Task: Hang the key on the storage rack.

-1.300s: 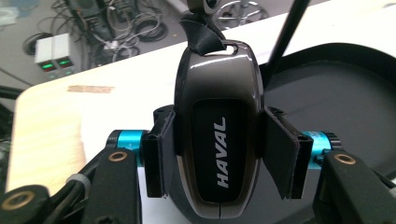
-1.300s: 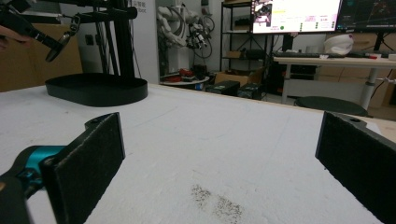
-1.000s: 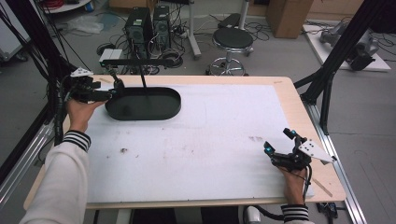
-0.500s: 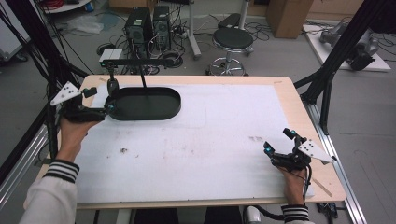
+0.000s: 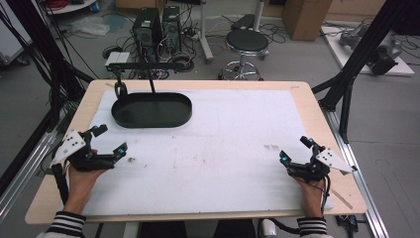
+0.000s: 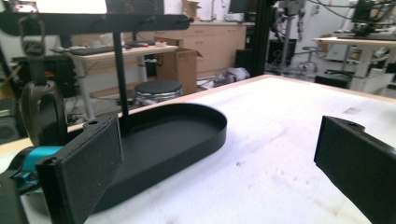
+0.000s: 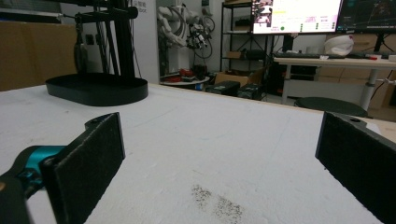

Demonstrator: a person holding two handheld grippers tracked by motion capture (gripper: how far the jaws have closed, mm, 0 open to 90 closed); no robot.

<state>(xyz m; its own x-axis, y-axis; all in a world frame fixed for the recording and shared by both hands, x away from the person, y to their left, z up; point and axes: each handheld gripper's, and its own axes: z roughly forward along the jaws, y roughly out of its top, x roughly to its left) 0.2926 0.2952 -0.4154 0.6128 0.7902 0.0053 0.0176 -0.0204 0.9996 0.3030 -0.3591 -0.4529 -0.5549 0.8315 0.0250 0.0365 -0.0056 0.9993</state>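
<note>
Two grippers rest near the table's near edge, the left gripper (image 5: 110, 141) at the left and the right gripper (image 5: 295, 149) at the right, both with jaws spread wide and empty. Farther off, at far left, one black oval tray (image 5: 151, 110) sits on the white table cover (image 5: 223, 144), with one strap (image 5: 120, 89) hanging from its stand's crossbar (image 5: 148, 65).

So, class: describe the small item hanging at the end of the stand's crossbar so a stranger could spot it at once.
Start at the white mat on the wooden table, then find the black oval tray at its far left. A post rises from the tray to a crossbar; from its left end hangs a dark looped strap, the one dangling thing.
</note>
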